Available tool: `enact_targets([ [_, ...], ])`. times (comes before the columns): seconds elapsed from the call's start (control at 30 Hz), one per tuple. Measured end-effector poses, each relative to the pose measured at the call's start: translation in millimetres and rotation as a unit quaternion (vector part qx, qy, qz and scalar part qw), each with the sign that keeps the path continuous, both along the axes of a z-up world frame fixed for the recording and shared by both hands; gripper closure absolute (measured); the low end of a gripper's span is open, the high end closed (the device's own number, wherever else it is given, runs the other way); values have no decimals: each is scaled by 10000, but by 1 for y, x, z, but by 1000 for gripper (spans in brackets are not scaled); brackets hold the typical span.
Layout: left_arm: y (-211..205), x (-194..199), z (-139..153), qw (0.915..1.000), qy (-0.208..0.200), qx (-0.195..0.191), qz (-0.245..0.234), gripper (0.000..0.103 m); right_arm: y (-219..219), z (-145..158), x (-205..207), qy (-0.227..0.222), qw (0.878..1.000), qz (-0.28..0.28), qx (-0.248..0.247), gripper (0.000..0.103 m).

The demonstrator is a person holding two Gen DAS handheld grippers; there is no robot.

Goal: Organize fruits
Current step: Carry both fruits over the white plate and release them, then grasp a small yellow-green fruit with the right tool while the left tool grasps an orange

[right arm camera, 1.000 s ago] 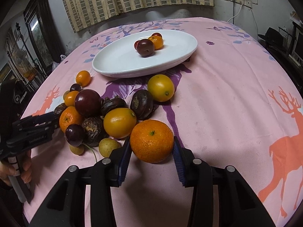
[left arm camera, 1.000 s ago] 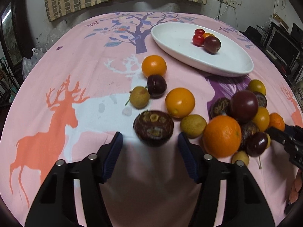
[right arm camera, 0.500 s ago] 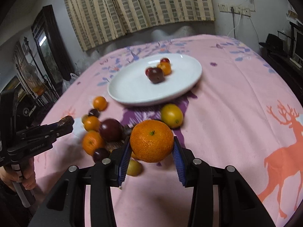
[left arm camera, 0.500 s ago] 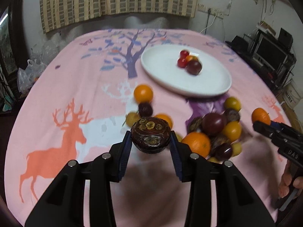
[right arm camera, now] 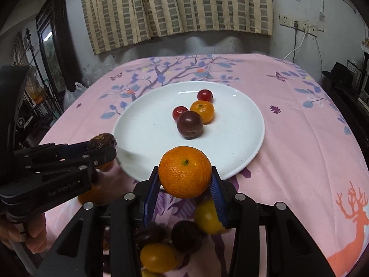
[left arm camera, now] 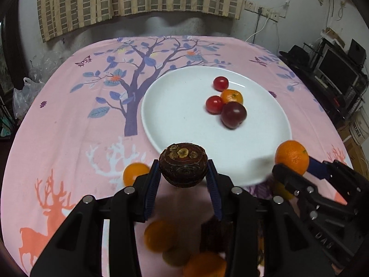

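My left gripper is shut on a dark brown mangosteen and holds it in the air at the near rim of the white plate. My right gripper is shut on an orange, also raised at the plate's near edge. The plate holds two red cherry tomatoes, a small orange and a dark plum. The right gripper with its orange shows at the right of the left wrist view. The left gripper with the mangosteen shows at the left of the right wrist view.
Loose fruits lie on the pink tablecloth below both grippers: oranges, yellow fruits and dark ones, partly hidden by the fingers. A curtain and wall stand behind the table. Shelves and a monitor are at the right.
Both grippers closed on their fruits, lifted them off the cloth and carried them forward to the near edge of the plate.
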State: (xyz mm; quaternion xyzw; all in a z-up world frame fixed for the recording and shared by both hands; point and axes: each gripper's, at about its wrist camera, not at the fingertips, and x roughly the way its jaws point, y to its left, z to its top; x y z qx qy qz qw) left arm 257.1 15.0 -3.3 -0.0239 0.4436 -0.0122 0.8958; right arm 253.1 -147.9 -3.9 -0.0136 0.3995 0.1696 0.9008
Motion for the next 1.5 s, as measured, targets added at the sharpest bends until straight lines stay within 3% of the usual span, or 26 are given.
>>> enact_targets([
  [0.2,-3,22,-9,9997,124,48,198,63,2,-10,13,62,9999,-77,-54,58],
  [0.3,0,17,-4,9996,31,-38,289,51,-2,-8,12,-28,9999,-129,-56,54],
  [0.37,3,7,1,9993,-110,1,345,43,-7,-4,8,-96,9998,-166,12,47],
  [0.77,24,-73,4,9985,-402,25,374,27,-32,-6,-51,53,9998,-70,163,42],
  [1.17,44,-128,-17,9982,-307,-258,453,21,-28,-18,-114,143,9998,138,-61,42],
  [1.5,52,-136,-29,9983,-344,-303,356,20,-6,-37,-123,343,9971,292,-607,45],
])
